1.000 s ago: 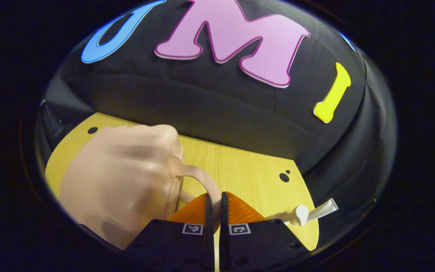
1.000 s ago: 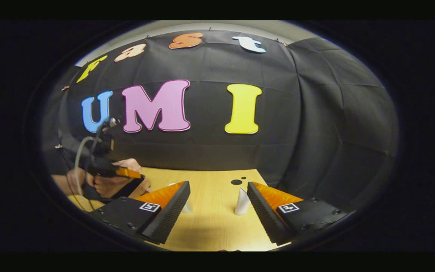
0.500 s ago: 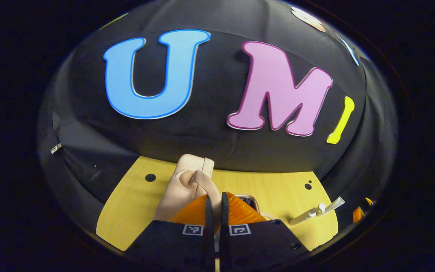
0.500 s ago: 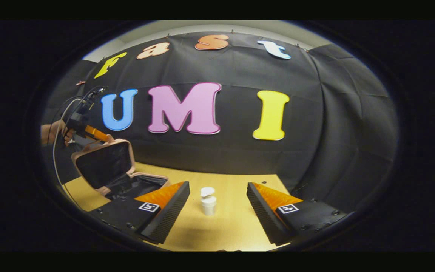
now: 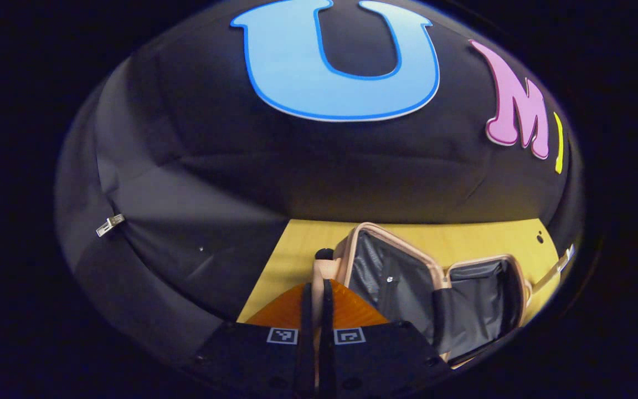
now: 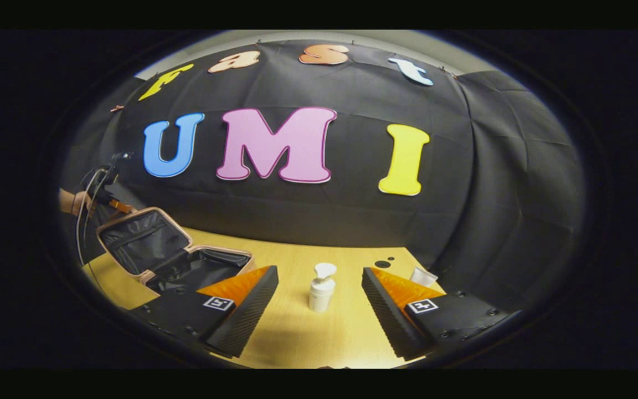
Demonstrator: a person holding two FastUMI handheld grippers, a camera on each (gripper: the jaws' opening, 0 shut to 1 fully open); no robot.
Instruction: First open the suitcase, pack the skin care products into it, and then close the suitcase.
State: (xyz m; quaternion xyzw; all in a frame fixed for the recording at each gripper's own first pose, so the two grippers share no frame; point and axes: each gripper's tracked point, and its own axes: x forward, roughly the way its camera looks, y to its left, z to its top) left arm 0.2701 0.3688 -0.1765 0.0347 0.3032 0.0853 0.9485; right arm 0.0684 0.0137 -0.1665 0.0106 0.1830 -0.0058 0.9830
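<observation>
Surface point(image 6: 302, 338): light wood, with small dark round holes near its far edge; it met the black cloth wall at the back.
Suitcase point(image 6: 186, 269): lay open on the left part, its lid point(image 6: 142, 238) tilted up, its dark lining showing; also seen in the left gripper view point(image 5: 463, 305).
Pump bottle point(image 6: 320, 288): white, stood upright near the middle, well apart from the suitcase.
Tube point(image 6: 423, 275): white, lay toward the far right, near the holes.
</observation>
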